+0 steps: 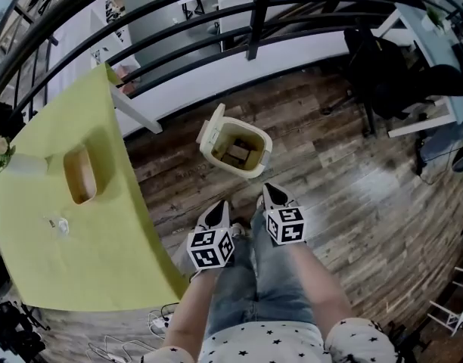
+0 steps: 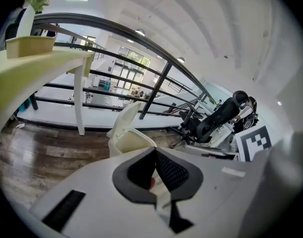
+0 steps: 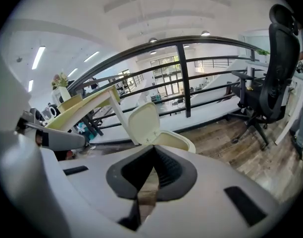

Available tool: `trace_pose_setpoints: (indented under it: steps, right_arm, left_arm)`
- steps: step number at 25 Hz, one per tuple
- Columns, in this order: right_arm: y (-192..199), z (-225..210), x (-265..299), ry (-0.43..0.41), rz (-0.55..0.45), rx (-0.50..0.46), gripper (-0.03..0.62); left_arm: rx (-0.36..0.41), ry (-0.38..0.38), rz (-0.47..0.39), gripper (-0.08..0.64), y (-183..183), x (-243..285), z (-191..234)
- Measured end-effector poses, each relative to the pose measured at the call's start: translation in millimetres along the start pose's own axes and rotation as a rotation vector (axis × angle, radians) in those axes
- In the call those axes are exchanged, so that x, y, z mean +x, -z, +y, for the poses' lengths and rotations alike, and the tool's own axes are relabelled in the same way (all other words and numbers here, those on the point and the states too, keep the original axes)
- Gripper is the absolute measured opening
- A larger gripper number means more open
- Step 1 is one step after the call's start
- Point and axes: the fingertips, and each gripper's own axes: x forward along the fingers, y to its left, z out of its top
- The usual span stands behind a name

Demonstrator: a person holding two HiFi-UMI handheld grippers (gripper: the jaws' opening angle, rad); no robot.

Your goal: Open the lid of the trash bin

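A cream trash bin stands on the wooden floor ahead of me, its lid tipped up and back on the left side, with cardboard-like scraps inside. My left gripper and right gripper hang side by side over my legs, short of the bin and not touching it. Both are shut with nothing between the jaws. The left gripper view shows the shut left gripper below the bin and raised lid. The right gripper view shows the shut right gripper before the bin and lid.
A yellow-green table with a wooden tray fills the left; its white leg stands near the bin. A black railing runs behind. A black office chair stands at the right. Cables lie by my feet.
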Motion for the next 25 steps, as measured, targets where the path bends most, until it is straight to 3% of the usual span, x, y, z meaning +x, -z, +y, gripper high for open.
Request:
trace_pose_setpoints:
  steps: [11,25]
  right_arm:
    - [-33.8,22.1,-79.3,0.005,-0.061,0.011,-0.006]
    - [-83.5,63.2,-148.5,-0.025,-0.154,-0.030,-0.006]
  left_arm:
    - [-0.012,0.028,-0.017,0.012,-18.1,-61.4,-27.4]
    - [0.045,0.088,-0.084,0.012,-68.4,-112.8,-58.1]
